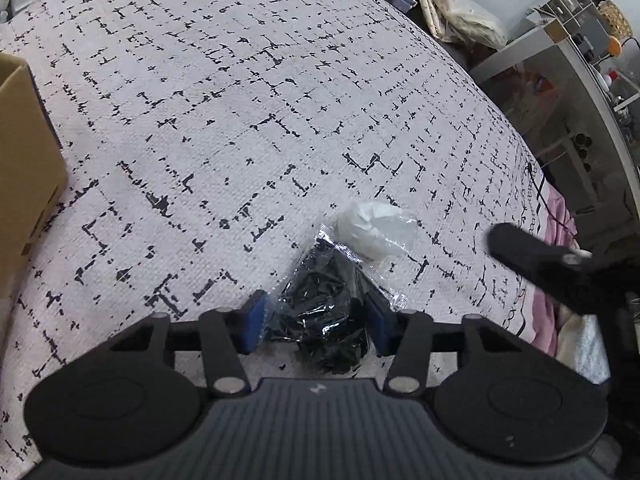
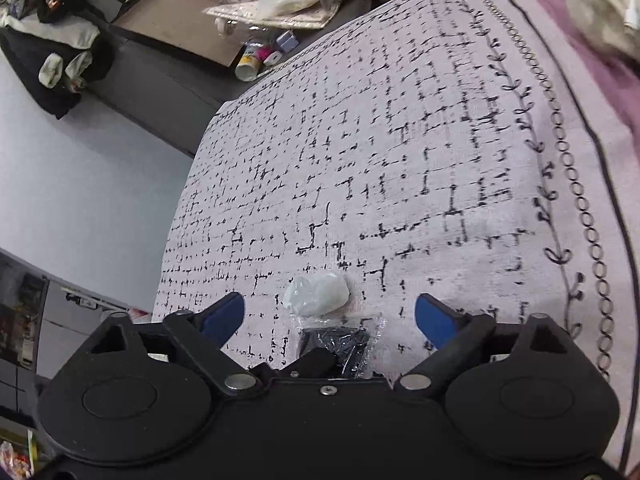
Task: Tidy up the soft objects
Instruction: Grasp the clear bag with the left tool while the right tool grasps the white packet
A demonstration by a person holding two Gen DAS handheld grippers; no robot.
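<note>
Item 1: left gripper (image 1: 318, 320), blue pads (image 1: 256, 320) set narrow on either side of a clear plastic bag of small black pieces (image 1: 324, 312); the pads press against the bag's two flanks, so the bag is held between them. The bag lies on the bed cover.

Item 2: white soft bundle in clear wrap (image 1: 374, 230), on the bed cover just beyond the black bag and touching its far corner. In the right wrist view the same bundle (image 2: 318, 298) lies between the two fingers' lines and slightly ahead of them, with the black bag (image 2: 342, 346) directly below it, partly hidden by the gripper body.

Item 3: right gripper (image 2: 330, 316), blue-padded fingers (image 2: 224, 316) spread wide, nothing between them gripped; it hangs above the bundle and bag. From the left wrist view its black body (image 1: 536, 260) enters at the right edge, near the bundle but apart from it.

Item 4: bed cover (image 1: 240, 100), pale with black broken-grid print; a chain-and-leaf border and a pink band run along its right side (image 2: 580, 160).

Item 5: cardboard box (image 1: 24, 160), on the cover at the far left, well apart from the bag
</note>
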